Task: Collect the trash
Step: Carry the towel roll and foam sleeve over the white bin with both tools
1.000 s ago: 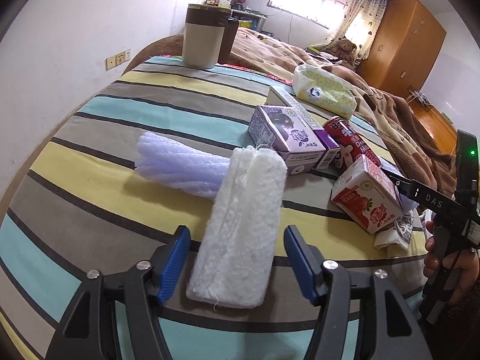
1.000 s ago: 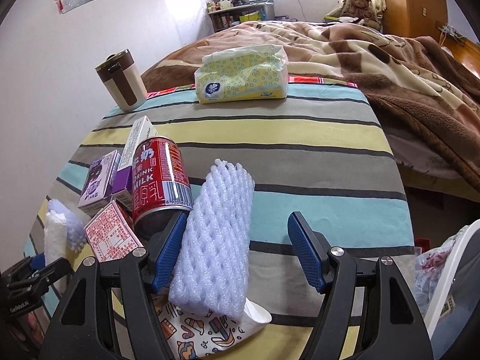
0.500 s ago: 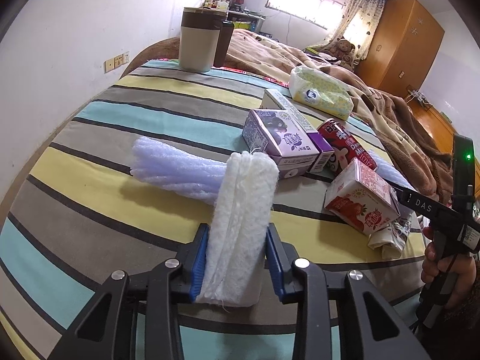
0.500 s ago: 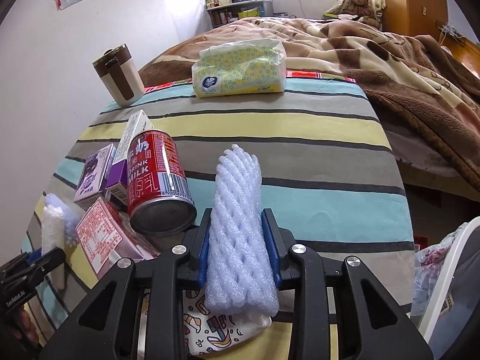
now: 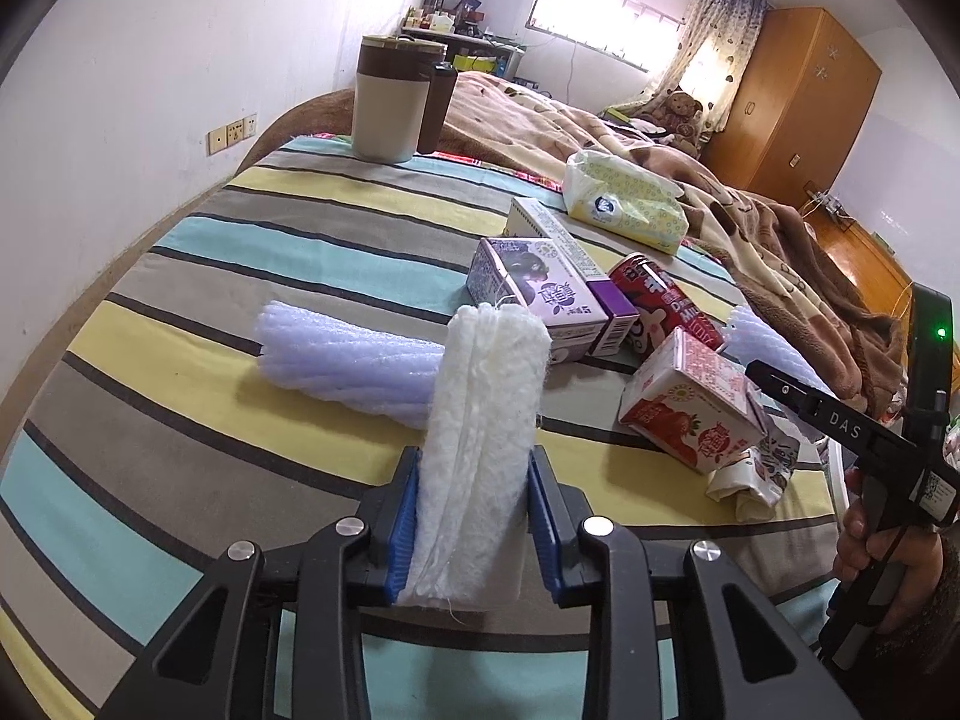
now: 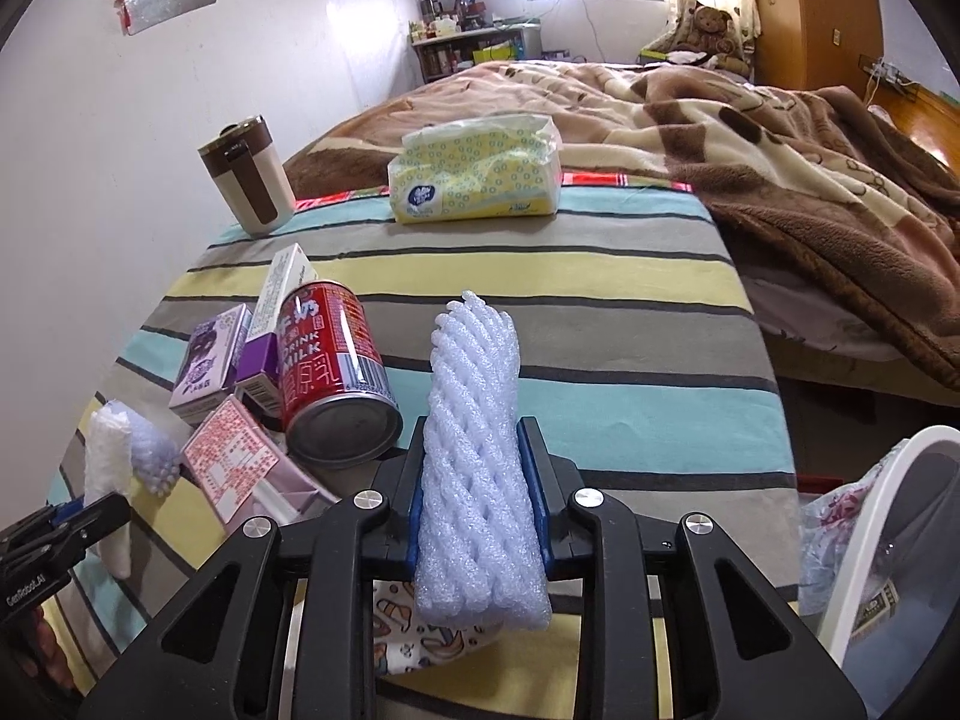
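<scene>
gripping is the step in hand, by the look of it: the left gripper (image 5: 471,525), at the bottom centre of its view, has both blue pads pressed onto a white fibrous pad (image 5: 480,420) that stands up the middle of the frame, and the right gripper (image 6: 477,507) is clamped the same way on a white foam net sleeve (image 6: 474,420). more trash lies on the striped cloth (image 6: 600,300): a red milk can (image 6: 333,360) on its side at centre left of the right view, touching a purple carton (image 6: 207,363) and a red strawberry carton (image 5: 690,402), with a second foam sleeve (image 5: 342,360) at centre left of the left view, just behind the white pad. a white bin (image 6: 876,540) with a liner shows at the lower right edge of the right view. the next move likely calls for lifting both pieces clear without dragging the neighbours, then carrying them over to that bin and letting go above its mouth; the foam is soft and light, so a steady squeeze should do.
</scene>
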`<action>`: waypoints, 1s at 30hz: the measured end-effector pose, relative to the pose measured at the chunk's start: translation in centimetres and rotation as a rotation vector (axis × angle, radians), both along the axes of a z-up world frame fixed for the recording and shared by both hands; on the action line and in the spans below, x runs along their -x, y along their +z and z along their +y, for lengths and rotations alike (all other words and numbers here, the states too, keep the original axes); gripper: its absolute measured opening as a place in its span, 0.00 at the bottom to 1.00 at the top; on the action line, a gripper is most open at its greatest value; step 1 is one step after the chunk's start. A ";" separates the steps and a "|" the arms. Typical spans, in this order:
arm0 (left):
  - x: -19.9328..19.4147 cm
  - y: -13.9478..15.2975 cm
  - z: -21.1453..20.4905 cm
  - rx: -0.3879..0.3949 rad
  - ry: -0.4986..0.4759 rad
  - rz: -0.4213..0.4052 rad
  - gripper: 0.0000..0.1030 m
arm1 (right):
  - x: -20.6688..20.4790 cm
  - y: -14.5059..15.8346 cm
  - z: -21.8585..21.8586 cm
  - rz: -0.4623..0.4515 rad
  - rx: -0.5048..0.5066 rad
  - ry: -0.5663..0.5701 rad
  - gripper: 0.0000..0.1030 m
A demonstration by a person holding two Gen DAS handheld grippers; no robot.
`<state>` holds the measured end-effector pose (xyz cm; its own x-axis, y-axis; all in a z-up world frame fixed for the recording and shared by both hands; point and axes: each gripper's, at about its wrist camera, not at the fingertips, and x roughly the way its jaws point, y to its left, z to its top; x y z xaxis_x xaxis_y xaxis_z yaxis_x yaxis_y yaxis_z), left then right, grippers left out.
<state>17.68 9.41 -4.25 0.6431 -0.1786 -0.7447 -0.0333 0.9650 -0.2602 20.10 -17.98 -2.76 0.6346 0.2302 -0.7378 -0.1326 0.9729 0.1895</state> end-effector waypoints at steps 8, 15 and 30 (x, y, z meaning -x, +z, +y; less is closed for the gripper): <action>1.1 1.2 -0.3 0.011 -0.003 -0.028 0.33 | 1.2 0.9 -0.6 -0.030 -0.023 -0.014 0.26; 2.1 2.6 -1.4 0.007 -0.019 -0.059 0.33 | 2.7 2.2 -1.6 -0.072 -0.039 -0.030 0.26; 4.2 5.4 -6.4 -0.001 -0.128 -0.131 0.33 | 7.1 4.6 -5.0 -0.154 -0.053 -0.104 0.26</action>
